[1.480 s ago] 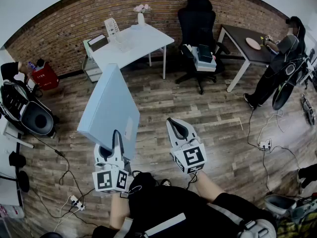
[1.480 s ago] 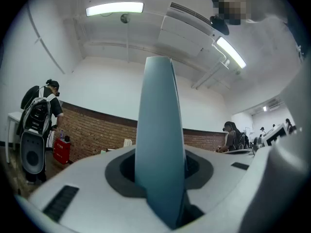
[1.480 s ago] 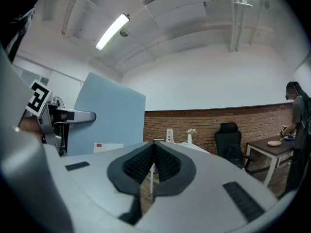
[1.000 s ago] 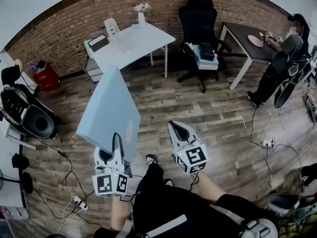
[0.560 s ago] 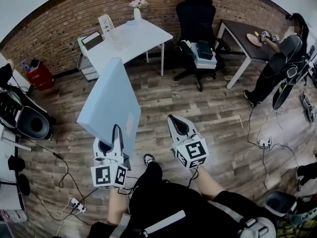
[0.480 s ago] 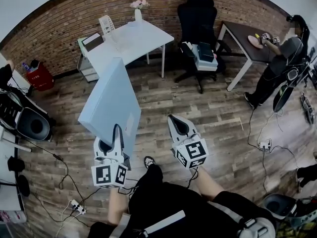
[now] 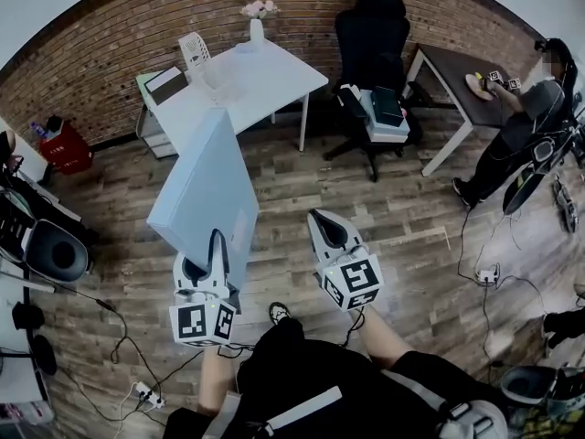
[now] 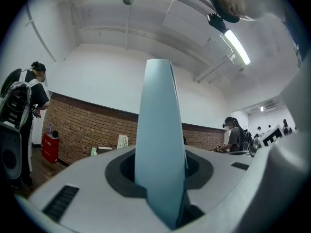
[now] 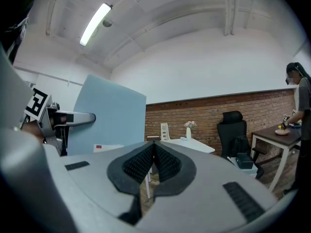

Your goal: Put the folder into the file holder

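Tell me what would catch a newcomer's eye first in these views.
The big light-blue folder stands out first, upright at centre left of the head view, clamped at its lower edge between the fingers of the left gripper. Beside it the right gripper is shut and empty. Beyond them, by the brick wall, the white table carries a white file holder and a vase of flowers.

Open across the brown wood-plank floor (image 7: 302, 199) up to the white rectangular table (image 7: 265, 85). Narrowed on the right by the black high-backed office chair (image 7: 370, 35), on the left by the upright light-blue flat folder (image 7: 206, 190). Reachable over the tabletop: the white slotted file holder (image 7: 195, 51) at its far left corner.
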Demonstrator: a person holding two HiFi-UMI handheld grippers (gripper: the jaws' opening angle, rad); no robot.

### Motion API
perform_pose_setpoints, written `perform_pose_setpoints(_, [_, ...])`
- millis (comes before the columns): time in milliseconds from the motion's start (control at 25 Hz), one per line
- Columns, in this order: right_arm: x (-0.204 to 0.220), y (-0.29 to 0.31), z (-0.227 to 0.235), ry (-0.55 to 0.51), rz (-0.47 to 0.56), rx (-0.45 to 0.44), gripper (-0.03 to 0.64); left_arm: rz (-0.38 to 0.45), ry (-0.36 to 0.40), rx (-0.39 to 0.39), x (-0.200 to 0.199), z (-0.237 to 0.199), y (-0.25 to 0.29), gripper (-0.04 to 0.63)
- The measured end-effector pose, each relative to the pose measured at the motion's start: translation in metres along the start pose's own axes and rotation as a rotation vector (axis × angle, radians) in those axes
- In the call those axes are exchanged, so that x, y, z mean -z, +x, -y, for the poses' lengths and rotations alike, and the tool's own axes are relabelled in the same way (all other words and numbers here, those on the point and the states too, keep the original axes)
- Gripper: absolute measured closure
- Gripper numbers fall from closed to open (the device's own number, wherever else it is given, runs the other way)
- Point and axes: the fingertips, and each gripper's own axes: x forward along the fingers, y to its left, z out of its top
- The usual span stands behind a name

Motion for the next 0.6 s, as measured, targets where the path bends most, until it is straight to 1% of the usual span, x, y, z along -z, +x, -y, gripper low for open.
perform_pose_setpoints(240, [-0.006, 0.044, 0.006, -0.015, -0.023, 0.023, 0.607, -0.007, -0.021, 0.033, 0.0, -0.025, 0.042, 0.444])
perform_pose_setpoints(400, [-0.002, 0.065, 0.005, -0.008, -0.041, 0.027, 0.607, -0.007, -0.045, 0.058, 0.005, -0.032, 0.059, 0.443])
perform_pose_setpoints(600, [-0.004, 0.089, 0.002, -0.026, -0.054, 0.018, 0.607, 0.006, -0.045, 0.061, 0.003, -0.044, 0.071, 0.445])
